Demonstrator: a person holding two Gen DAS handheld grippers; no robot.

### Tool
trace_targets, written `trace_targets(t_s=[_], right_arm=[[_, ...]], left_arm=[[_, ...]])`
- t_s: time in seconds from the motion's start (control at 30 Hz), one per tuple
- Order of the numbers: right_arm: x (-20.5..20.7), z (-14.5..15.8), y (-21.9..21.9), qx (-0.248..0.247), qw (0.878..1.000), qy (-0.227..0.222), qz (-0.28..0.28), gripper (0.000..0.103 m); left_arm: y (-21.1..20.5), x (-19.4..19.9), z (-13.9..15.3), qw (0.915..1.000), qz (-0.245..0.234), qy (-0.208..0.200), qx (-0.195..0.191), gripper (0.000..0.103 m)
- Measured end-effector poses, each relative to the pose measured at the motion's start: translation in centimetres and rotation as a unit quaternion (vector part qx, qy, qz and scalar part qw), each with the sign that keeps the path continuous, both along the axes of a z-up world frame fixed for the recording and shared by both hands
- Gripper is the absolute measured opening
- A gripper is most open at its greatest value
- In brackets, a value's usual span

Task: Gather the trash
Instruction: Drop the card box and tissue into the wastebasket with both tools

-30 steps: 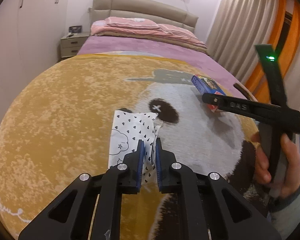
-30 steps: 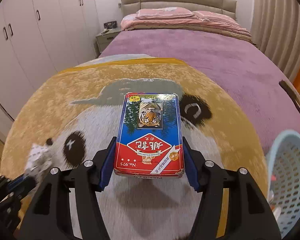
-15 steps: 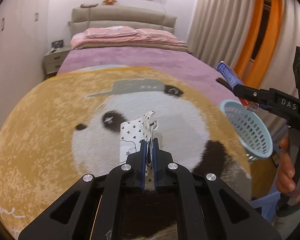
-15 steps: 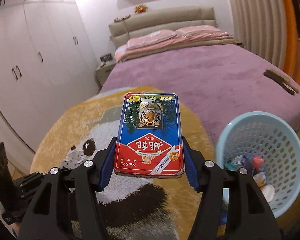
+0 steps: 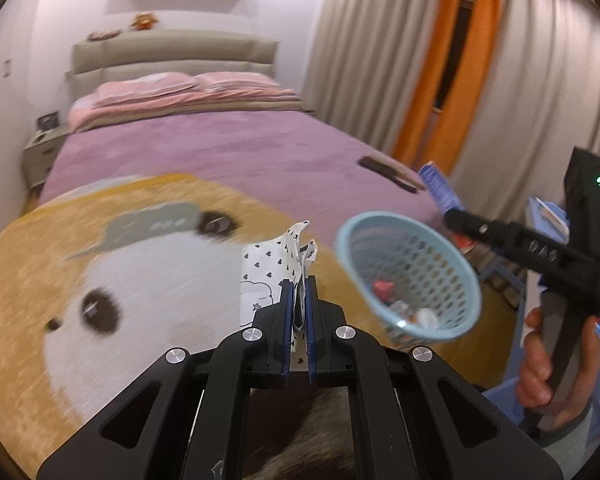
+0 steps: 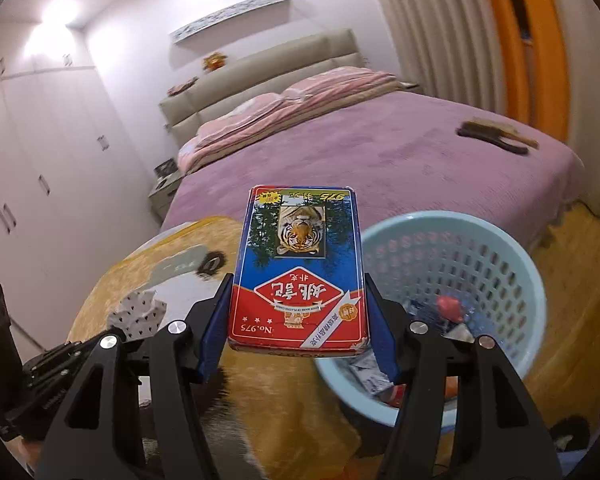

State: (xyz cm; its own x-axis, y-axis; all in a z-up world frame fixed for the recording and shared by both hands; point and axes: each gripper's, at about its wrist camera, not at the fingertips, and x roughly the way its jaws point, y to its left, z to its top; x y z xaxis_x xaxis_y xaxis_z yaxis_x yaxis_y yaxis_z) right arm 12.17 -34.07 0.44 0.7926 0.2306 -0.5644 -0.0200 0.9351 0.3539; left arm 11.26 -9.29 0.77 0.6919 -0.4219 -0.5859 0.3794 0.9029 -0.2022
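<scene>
My left gripper is shut on a white wrapper with black hearts, held in the air above the panda rug. It also shows in the right wrist view. My right gripper is shut on a blue and red playing-card box with a tiger picture; its edge shows in the left wrist view. A light blue mesh basket holding several pieces of trash stands just right of both grippers, also in the right wrist view.
A round yellow panda rug covers the floor below. A bed with a purple cover lies behind, with a dark object on it. Curtains are at the right, white wardrobes at the left.
Both grippers have lifted their loads off the rug and swung right toward the basket, which now sits much closer in both views.
</scene>
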Motion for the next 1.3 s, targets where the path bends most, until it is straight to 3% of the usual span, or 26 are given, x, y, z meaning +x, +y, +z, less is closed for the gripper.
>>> trace_targets(t_s=[0.3, 0.63, 0.73, 0.8, 0.87, 1.1, 1.3], right_arm=[[-0.3, -2.5, -6.3, 0.008, 0.997, 0.026, -0.078, 0.057], [1.4, -6.1, -9.7, 0.027, 0.988, 0.083, -0.126, 0.058], [1.9, -7.0, -10.1, 0.033, 0.987, 0.100, -0.123, 0.060], [2.1, -7.6, -10.0, 0.030, 0.986, 0.109, -0.119, 0.060], [1.9, -7.9, -10.0, 0.029, 0.986, 0.112, -0.117, 0.060], [1.4, -6.9, -9.3, 0.027, 0.988, 0.102, -0.109, 0.060], [0.3, -4.7, -6.2, -0.012, 0.993, 0.077, -0.085, 0.061]], left_arm=[[-8.8, 2.8, 0.6, 0.9961, -0.088, -0.001, -0.008, 0.004], [-16.5, 6.5, -2.4, 0.9875, -0.152, 0.040, 0.002, 0.005], [-16.9, 7.5, -3.2, 0.9875, -0.150, 0.047, 0.003, 0.020], [-16.5, 7.7, -3.5, 0.9891, -0.142, 0.041, 0.003, 0.044], [-16.2, 7.8, -3.7, 0.9904, -0.132, 0.039, 0.006, 0.053], [-13.0, 7.3, -3.3, 0.9933, -0.107, 0.040, -0.012, 0.079], [-9.6, 5.5, -2.3, 0.9968, -0.072, 0.025, -0.026, 0.085]])
